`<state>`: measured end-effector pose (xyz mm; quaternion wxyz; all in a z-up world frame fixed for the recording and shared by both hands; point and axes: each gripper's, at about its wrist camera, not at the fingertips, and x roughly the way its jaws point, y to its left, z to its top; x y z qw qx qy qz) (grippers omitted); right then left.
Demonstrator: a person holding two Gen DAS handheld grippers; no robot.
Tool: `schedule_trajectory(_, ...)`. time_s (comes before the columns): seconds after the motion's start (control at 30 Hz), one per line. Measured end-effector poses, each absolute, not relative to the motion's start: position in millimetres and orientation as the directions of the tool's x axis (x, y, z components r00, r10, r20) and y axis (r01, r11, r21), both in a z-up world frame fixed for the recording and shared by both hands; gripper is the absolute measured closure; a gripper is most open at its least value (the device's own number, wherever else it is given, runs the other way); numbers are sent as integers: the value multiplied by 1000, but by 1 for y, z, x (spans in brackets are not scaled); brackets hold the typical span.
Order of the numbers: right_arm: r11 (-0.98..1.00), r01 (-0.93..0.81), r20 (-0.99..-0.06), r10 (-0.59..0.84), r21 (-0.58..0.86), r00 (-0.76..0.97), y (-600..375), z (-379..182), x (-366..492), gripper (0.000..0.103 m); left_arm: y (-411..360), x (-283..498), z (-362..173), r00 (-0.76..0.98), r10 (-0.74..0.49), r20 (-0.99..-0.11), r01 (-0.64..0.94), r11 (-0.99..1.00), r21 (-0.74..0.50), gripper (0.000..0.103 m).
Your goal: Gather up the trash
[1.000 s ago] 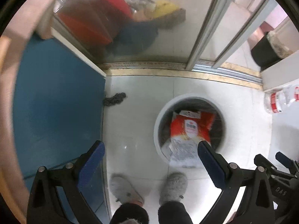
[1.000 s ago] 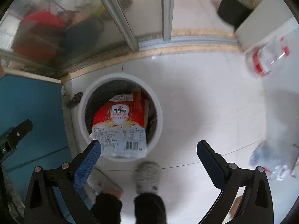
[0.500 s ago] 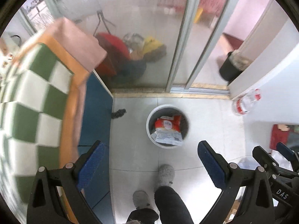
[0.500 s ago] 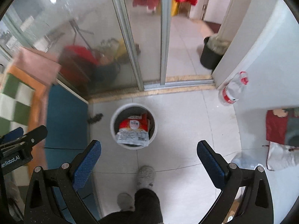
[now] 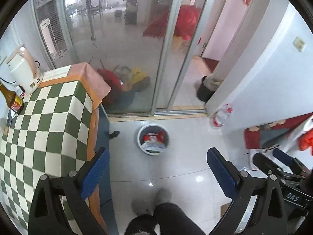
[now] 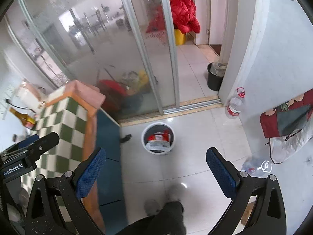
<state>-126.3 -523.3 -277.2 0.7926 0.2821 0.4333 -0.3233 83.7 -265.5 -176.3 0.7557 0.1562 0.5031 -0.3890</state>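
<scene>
A white trash bin (image 5: 139, 137) stands on the tiled floor, far below both grippers; it also shows in the right wrist view (image 6: 144, 137). A red and white sugar bag (image 5: 153, 141) lies inside it, seen again in the right wrist view (image 6: 158, 140). My left gripper (image 5: 156, 172) is open and empty, high above the floor. My right gripper (image 6: 156, 170) is open and empty, at the same height to its right.
A table with a green checked cloth (image 5: 49, 129) stands at the left, with a kettle (image 5: 23, 74) and a brown bottle (image 5: 11, 99) on it. Plastic bottles (image 6: 234, 105) stand by the white wall. Glass sliding doors (image 5: 137, 58) lie ahead. A dark scrap (image 5: 114, 134) lies on the floor.
Both grippers have risen far from the bin, which now looks small below. The table top has come into view. Both stay open and empty.
</scene>
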Motion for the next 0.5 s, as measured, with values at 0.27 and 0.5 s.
schedule_trajectory(0.27,690,694,-833,-247,207,495,-497,-203,-154,0,-238,56,-128,174,-492,-853,735,641,-220,1)
schedule_trajectory(0.5,716,654,-825,-201,245,529,-498,-178,-162,0,-224,45,-112,138,-512,-848,703,654,-280,1)
